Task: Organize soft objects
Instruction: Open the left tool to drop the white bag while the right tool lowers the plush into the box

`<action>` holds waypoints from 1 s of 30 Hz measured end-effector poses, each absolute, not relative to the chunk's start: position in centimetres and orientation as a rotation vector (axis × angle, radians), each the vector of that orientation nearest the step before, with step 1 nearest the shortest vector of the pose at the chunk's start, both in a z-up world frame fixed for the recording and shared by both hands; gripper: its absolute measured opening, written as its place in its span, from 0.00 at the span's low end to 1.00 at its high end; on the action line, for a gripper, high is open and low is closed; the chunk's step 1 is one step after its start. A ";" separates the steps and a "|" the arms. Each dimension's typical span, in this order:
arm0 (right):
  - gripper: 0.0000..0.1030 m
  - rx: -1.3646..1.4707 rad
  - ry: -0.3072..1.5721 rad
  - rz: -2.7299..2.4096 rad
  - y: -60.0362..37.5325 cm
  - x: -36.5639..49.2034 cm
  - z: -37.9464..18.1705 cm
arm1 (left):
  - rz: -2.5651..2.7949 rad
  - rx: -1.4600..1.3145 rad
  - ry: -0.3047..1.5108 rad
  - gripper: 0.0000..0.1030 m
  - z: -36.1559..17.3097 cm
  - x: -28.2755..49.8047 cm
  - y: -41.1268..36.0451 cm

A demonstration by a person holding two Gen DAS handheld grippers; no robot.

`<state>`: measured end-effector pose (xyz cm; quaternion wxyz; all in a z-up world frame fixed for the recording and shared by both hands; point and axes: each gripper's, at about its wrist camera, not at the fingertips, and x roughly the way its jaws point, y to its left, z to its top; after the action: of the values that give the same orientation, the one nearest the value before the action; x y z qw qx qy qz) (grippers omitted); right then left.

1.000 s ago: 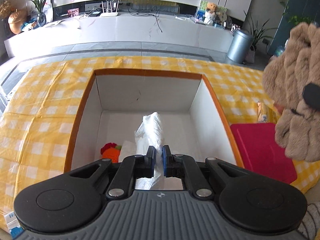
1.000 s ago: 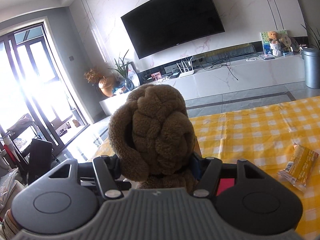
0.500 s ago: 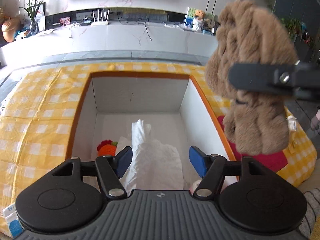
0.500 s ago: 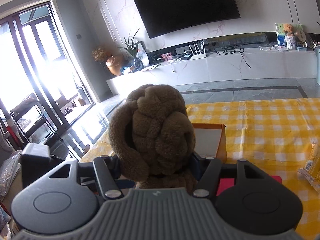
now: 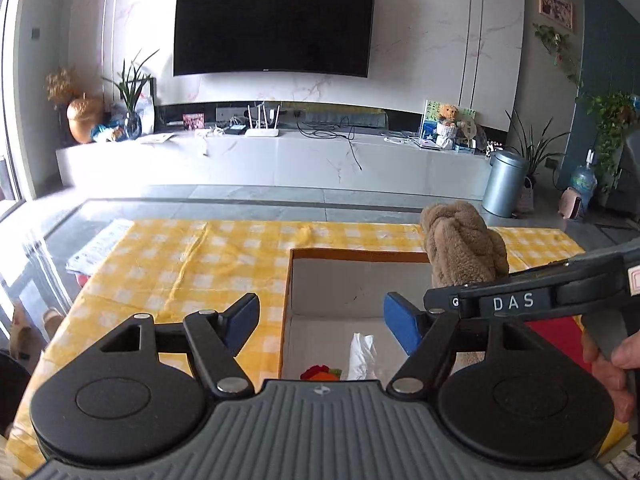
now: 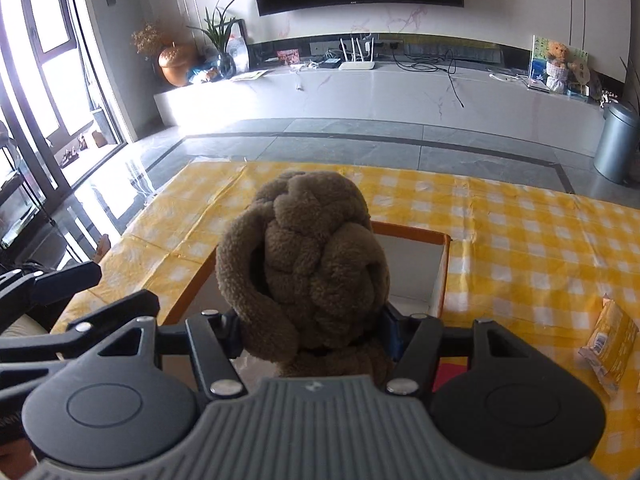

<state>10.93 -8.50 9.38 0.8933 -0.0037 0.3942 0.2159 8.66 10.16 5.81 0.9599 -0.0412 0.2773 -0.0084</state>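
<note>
Right gripper (image 6: 312, 332) clamps the plush (image 6: 304, 264) above the box (image 5: 290, 300); left gripper (image 5: 320, 322) is opening, empty.

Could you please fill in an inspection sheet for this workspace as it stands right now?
Surface: table under yellow checked cloth.
Job's things: open box holding a white bag and an orange-red toy; brown plush above the box.
Clutter: yellow packet, red mat, papers at the table edge.
Grippers: left gripper jaws opening, nothing between; right gripper shut on the plush.
Cables: loose leads on the TV bench.
Surroundings: TV, bin, plants.
</note>
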 end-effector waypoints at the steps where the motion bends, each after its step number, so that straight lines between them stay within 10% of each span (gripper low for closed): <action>1: 0.60 -0.022 0.824 0.430 -8.3 11.1 9.1 | -0.013 -0.115 0.552 0.81 5.7 8.8 10.9; 26: 0.59 -0.673 1.097 0.244 -0.9 14.0 -2.0 | 0.079 -0.264 0.587 0.81 3.7 9.8 14.6; 29: 0.68 -0.716 1.046 0.258 -0.8 12.7 -1.6 | 0.088 -0.250 0.580 0.81 3.9 9.6 14.8; 30: 0.86 -0.738 1.018 0.246 -0.8 12.4 -1.2 | 0.088 -0.253 0.577 0.81 4.0 9.6 14.9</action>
<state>12.40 -0.81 -1.22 0.8018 -0.3441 0.4750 0.1145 9.59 14.90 3.96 0.9499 -0.1243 0.2835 0.0434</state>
